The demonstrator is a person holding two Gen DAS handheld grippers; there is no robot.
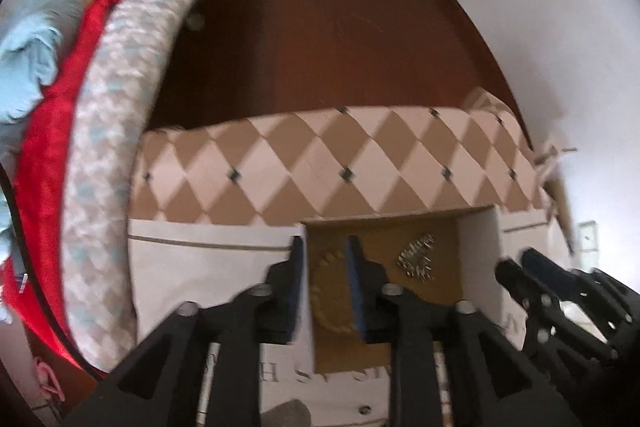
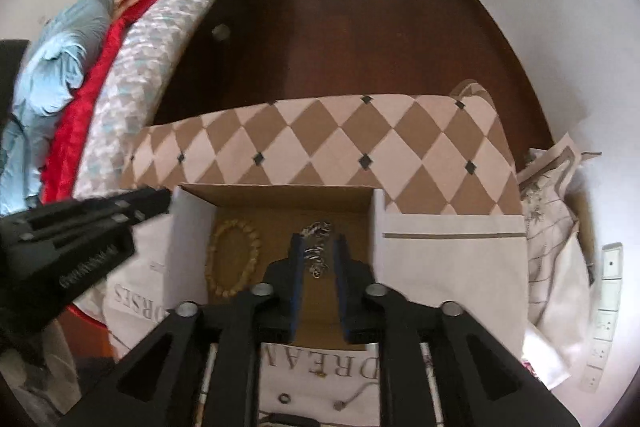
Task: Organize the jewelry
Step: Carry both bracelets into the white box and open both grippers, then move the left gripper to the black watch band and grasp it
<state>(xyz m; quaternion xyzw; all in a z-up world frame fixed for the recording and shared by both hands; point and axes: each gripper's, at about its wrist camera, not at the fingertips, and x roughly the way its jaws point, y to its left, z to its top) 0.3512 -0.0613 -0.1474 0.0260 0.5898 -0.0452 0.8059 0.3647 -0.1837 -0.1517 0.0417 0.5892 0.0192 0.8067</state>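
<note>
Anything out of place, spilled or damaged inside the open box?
Nothing stands out. The beaded bracelet and the silver chain lie apart on the floor of the cardboard box. Both the left gripper and right gripper are open above them.

We count one open cardboard box [image 2: 352, 195] with a diamond-patterned lid. Inside it we see two pieces of jewelry: one wooden bead bracelet [image 2: 231, 258] and one silver chain [image 2: 317, 243]. On the printed cloth in front of the box we make out two more small pieces, one ring [image 2: 285, 397] and one small pendant [image 2: 340, 405]. Two grippers are in view, the left gripper [image 1: 325, 291] and the right gripper [image 2: 317, 287]. We count one bed [image 2: 160, 27].
</note>
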